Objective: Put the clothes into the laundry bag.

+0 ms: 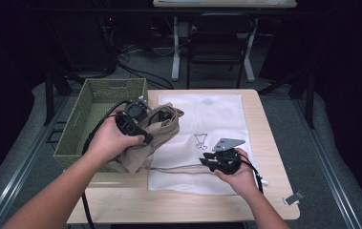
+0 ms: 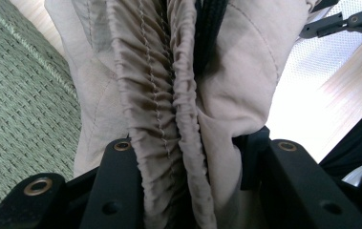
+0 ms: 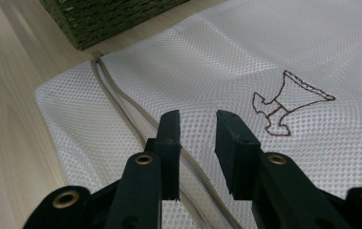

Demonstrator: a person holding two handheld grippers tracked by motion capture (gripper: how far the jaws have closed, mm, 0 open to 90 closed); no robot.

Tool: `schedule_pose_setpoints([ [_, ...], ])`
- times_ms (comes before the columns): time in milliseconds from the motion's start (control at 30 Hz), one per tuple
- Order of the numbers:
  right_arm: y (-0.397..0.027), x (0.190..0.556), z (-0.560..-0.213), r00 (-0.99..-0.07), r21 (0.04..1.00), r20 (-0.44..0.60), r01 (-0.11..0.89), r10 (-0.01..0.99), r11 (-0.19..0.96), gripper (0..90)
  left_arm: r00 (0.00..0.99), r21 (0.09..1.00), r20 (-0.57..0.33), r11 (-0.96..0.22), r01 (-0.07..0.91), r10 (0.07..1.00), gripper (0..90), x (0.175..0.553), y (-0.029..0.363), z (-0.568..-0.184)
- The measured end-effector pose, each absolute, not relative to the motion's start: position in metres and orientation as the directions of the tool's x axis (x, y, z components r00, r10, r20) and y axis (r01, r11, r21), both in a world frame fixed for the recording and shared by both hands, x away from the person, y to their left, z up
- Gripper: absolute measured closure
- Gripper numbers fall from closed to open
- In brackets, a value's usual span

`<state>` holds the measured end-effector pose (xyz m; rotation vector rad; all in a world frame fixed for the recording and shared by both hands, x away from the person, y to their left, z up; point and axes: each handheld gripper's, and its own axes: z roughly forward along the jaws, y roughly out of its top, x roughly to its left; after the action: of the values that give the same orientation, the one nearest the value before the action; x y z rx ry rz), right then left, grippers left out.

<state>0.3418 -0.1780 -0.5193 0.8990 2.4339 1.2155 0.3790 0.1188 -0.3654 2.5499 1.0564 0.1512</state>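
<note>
A beige garment (image 1: 165,125) with a gathered waistband (image 2: 162,86) is bunched at the table's left, beside the basket. My left gripper (image 1: 143,117) (image 2: 193,155) is shut on that waistband. A white mesh bag (image 1: 217,117) (image 3: 217,57) lies flat on the table, with a small brown embroidered figure (image 3: 288,102) and a grey drawstring (image 3: 121,102) along its near edge. My right gripper (image 1: 205,161) (image 3: 197,129) stands open low over the bag near the drawstring, nothing between its jaws. It also shows far off in the left gripper view (image 2: 346,23).
A green woven basket (image 1: 88,112) (image 3: 102,14) (image 2: 16,95) stands at the table's left edge. Bare wooden table (image 1: 264,124) lies to the right of the bag, with a small grey clip (image 1: 294,198) near the front right corner. A chair (image 1: 217,43) stands beyond the table.
</note>
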Motion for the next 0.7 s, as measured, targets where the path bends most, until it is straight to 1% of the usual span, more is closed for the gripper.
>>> schedule_pose_setpoints([
  [133, -0.178, 0.339, -0.526, -0.772, 0.794, 0.036, 0.408, 0.635, 0.451, 69.7, 0.713, 0.372, -0.043, -0.652, 0.661, 0.700, 63.0, 0.380, 0.118, -0.366],
  [267, -0.178, 0.335, -0.534, -0.776, 0.780, 0.019, 0.406, 0.631, 0.476, 68.0, 0.711, 0.374, -0.044, -0.648, 0.663, 0.701, 63.0, 0.380, 0.116, -0.368],
  [500, -0.174, 0.330, -0.538, -0.778, 0.772, 0.009, 0.405, 0.628, 0.490, 64.2, 0.711, 0.371, -0.040, -0.650, 0.663, 0.702, 63.0, 0.379, 0.116, -0.367],
  [700, -0.172, 0.332, -0.544, -0.776, 0.750, -0.036, 0.396, 0.629, 0.530, 61.6, 0.713, 0.372, -0.042, -0.651, 0.662, 0.700, 63.0, 0.377, 0.115, -0.366],
])
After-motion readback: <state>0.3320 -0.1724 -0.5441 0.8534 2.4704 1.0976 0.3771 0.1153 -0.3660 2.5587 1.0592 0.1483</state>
